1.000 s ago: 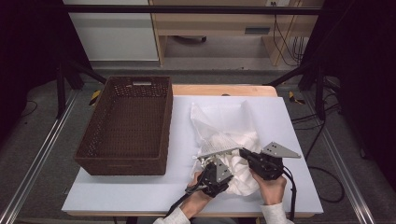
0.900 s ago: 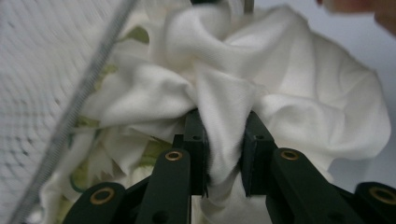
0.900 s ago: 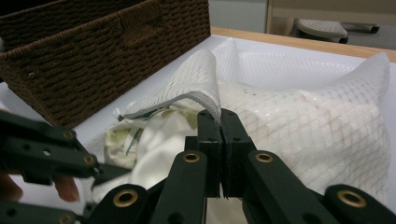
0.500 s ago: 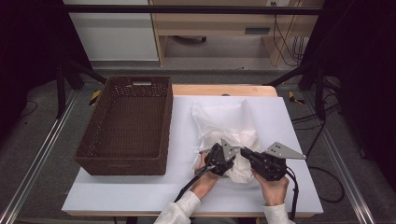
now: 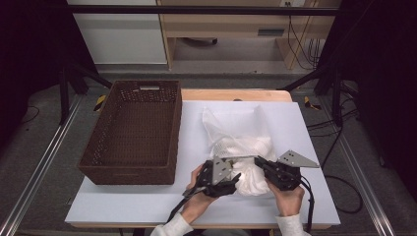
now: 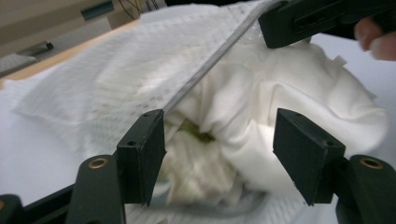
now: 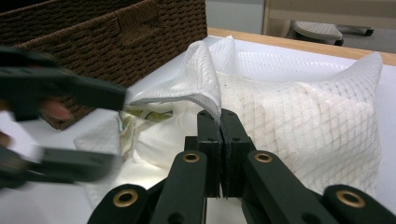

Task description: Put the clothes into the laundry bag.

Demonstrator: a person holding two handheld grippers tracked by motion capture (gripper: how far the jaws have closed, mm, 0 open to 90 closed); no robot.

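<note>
A white mesh bag (image 5: pixel 236 125) lies on the white table top (image 5: pixel 305 123), its mouth facing the person. My right gripper (image 5: pixel 258 161) is shut on the bag's upper rim (image 7: pixel 205 95) and holds it lifted. That leaves the mouth open over a bunched white cloth (image 5: pixel 252 178). My left gripper (image 5: pixel 235 179) is open at the mouth, and its jaws stand either side of the cloth (image 6: pixel 289 79) without closing on it. In the left gripper view the rim (image 6: pixel 210 70) runs up to the right gripper (image 6: pixel 303 23). The left gripper (image 7: pixel 65 93) is blurred in the right gripper view.
A deep brown wicker basket (image 5: pixel 127 172) stands on the left half of the table, close beside the bag. Bare table top lies to the right of the bag and along the front edge. A wooden strip (image 5: pixel 231 94) borders the far edge.
The left gripper has moved in from the front to the bag's mouth, and the loose cloth is now bunched tighter there. The right gripper has kept hold of the rim and hardly moved.
</note>
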